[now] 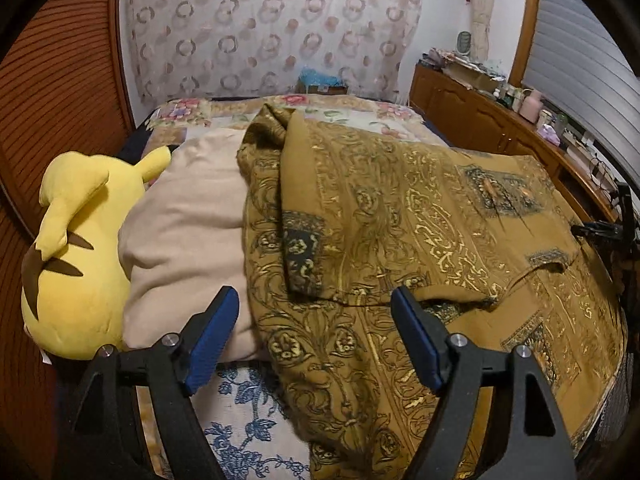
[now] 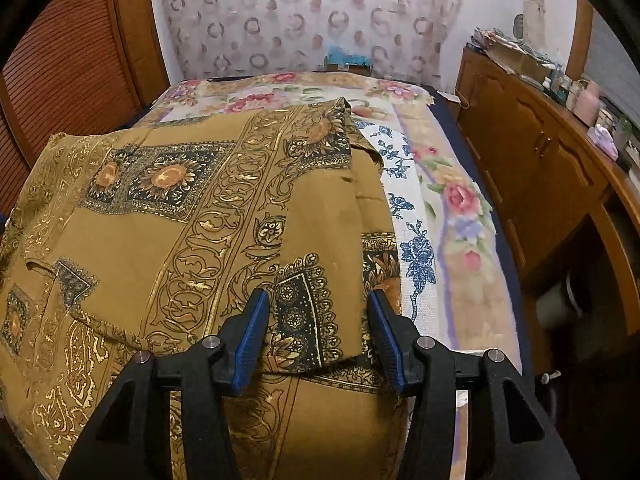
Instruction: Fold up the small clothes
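A brown garment with gold and dark blue ornament (image 1: pixel 400 216) lies spread on the bed, with one flap folded over its left part. It also fills the left of the right wrist view (image 2: pixel 180 216), where a folded flap lies on top. My left gripper (image 1: pixel 316 316) is open just above the garment's near left edge. My right gripper (image 2: pixel 320 320) is open, its blue pads (image 2: pixel 252 336) on either side of the folded flap's near corner, holding nothing.
A yellow plush toy (image 1: pixel 76 264) and a beige cloth (image 1: pixel 188 224) lie left of the garment. The bed has a floral cover (image 2: pixel 452 208). A wooden cabinet (image 2: pixel 532 160) with clutter runs along the right. A wooden slatted door (image 1: pixel 52 92) stands at the left.
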A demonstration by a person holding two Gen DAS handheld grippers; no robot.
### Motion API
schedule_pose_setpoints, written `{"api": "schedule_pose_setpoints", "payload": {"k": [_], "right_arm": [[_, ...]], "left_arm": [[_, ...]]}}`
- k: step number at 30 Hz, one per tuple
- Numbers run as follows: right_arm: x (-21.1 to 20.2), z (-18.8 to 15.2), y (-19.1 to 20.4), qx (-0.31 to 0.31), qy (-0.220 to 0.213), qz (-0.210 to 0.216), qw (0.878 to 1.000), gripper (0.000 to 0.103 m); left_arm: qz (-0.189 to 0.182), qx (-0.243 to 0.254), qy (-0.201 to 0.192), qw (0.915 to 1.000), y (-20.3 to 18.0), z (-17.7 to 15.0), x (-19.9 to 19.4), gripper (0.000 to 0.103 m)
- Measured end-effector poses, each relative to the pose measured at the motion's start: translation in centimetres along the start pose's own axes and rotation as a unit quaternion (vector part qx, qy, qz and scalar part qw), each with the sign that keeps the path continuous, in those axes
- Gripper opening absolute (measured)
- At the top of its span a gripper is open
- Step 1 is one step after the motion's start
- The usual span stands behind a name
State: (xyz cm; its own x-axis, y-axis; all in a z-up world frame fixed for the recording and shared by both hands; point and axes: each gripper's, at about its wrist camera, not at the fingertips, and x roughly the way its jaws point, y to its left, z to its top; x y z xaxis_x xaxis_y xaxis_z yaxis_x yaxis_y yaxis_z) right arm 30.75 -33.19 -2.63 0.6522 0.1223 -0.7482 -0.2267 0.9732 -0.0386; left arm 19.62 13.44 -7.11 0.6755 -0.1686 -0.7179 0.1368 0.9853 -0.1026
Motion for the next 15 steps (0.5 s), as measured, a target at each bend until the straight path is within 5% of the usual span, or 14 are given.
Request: {"api": "schedule_pose_setpoints", "payload": {"k": [15], "right_arm": [[1.5,-2.8,-0.3,-0.001,-0.021,0.005,1.000,0.051]], "left_arm": [[0.002,0.004,0.025,0.9997,-0.8,1.7,2.7,0.038]]}}
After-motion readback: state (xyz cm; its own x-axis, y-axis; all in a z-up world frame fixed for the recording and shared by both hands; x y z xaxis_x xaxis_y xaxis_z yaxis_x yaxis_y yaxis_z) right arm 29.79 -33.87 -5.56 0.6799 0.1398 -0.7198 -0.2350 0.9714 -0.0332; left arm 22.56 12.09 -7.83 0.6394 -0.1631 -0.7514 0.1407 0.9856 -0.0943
